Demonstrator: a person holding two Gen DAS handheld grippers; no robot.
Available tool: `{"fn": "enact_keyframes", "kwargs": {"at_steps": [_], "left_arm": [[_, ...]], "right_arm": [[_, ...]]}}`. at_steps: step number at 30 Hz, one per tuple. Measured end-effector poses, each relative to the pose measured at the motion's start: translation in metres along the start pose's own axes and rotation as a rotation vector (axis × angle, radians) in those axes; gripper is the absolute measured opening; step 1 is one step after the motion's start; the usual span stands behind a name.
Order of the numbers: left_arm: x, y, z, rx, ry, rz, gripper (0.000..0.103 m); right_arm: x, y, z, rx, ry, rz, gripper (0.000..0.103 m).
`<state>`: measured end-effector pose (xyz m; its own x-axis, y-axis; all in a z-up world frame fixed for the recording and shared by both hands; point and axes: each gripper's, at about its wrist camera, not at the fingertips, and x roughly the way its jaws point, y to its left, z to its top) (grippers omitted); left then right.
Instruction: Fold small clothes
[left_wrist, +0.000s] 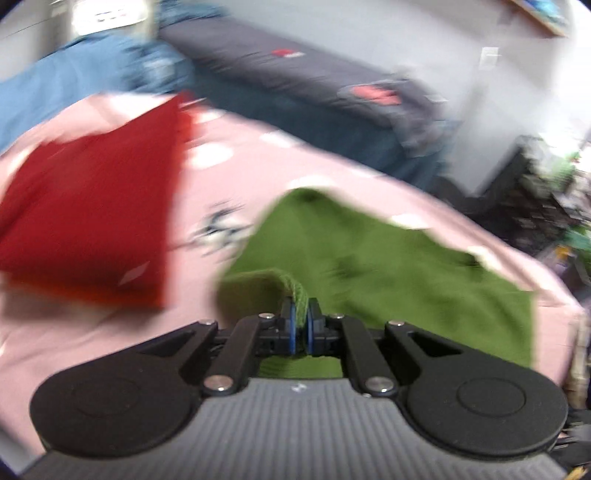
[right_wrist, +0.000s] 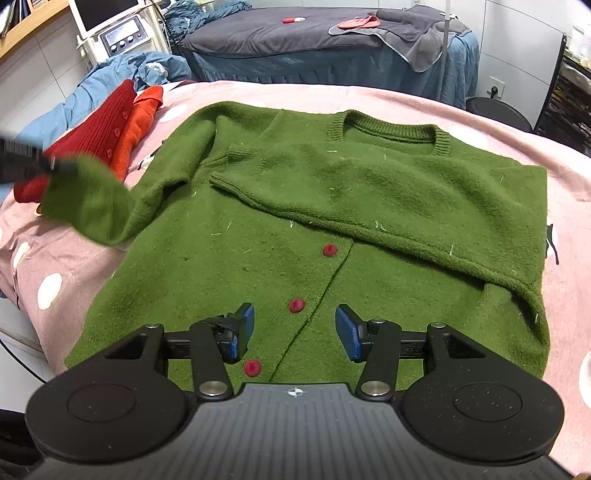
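Note:
A green knitted cardigan (right_wrist: 303, 206) with red buttons lies flat on the pink spotted bedspread (right_wrist: 561, 302), its right sleeve folded across the chest. My left gripper (left_wrist: 302, 325) is shut on the ribbed cuff of the cardigan's left sleeve (left_wrist: 295, 291) and holds it lifted; it shows blurred at the left of the right wrist view (right_wrist: 55, 164). My right gripper (right_wrist: 294, 332) is open and empty, hovering over the cardigan's lower button line.
Folded red and orange knitwear (right_wrist: 110, 133) lies on the bedspread's far left, also in the left wrist view (left_wrist: 92, 214). Blue bedding (right_wrist: 92, 88) lies behind. A second bed with dark grey cover (right_wrist: 295, 37) stands beyond. A machine with screen (right_wrist: 114, 29) stands back left.

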<state>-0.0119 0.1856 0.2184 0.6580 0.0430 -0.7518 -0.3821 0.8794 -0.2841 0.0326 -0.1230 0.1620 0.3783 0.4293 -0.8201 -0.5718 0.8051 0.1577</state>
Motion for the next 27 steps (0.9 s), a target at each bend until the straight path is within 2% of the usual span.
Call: {"fn": "enact_keyframes", "kwargs": {"at_steps": [2, 5, 7, 10, 13, 15, 16, 17, 19, 21, 23, 25, 27], "left_arm": [[0.006, -0.035, 0.005, 0.032, 0.007, -0.097, 0.005], [0.021, -0.089, -0.002, 0.093, 0.034, -0.204, 0.005], [0.038, -0.121, -0.014, 0.147, 0.080, -0.252, 0.005], [0.069, -0.154, -0.037, 0.237, 0.167, -0.280, 0.007], [0.096, -0.167, -0.060, 0.289, 0.276, -0.269, 0.017], [0.109, -0.166, -0.074, 0.326, 0.330, -0.249, 0.031], [0.113, -0.164, -0.080, 0.352, 0.353, -0.227, 0.055], [0.117, -0.161, -0.087, 0.374, 0.374, -0.190, 0.074], [0.120, -0.149, -0.096, 0.398, 0.388, -0.127, 0.077], [0.109, -0.136, -0.106, 0.395, 0.394, -0.098, 0.079], [0.104, -0.119, -0.111, 0.380, 0.388, -0.078, 0.086], [0.102, -0.108, -0.111, 0.375, 0.387, -0.047, 0.087], [0.099, -0.098, -0.113, 0.365, 0.396, -0.026, 0.087]], "right_arm": [[-0.001, -0.003, 0.001, 0.011, -0.008, -0.014, 0.083], [-0.007, -0.012, 0.003, 0.041, -0.030, -0.042, 0.083], [-0.010, -0.021, 0.003, 0.066, -0.040, -0.064, 0.083], [-0.015, -0.036, 0.001, 0.120, -0.044, -0.090, 0.083], [-0.017, -0.050, -0.004, 0.176, -0.032, -0.111, 0.083], [-0.018, -0.056, -0.008, 0.197, -0.022, -0.121, 0.083], [-0.017, -0.057, -0.009, 0.201, -0.020, -0.120, 0.083], [-0.017, -0.059, -0.010, 0.204, -0.019, -0.115, 0.083], [-0.015, -0.060, -0.010, 0.205, -0.018, -0.095, 0.083], [-0.010, -0.058, -0.007, 0.181, -0.025, -0.065, 0.083], [-0.004, -0.050, -0.001, 0.127, -0.036, -0.032, 0.083], [0.008, -0.046, 0.008, 0.085, -0.039, -0.004, 0.083], [0.024, -0.046, 0.017, 0.113, -0.028, 0.014, 0.083]]}}
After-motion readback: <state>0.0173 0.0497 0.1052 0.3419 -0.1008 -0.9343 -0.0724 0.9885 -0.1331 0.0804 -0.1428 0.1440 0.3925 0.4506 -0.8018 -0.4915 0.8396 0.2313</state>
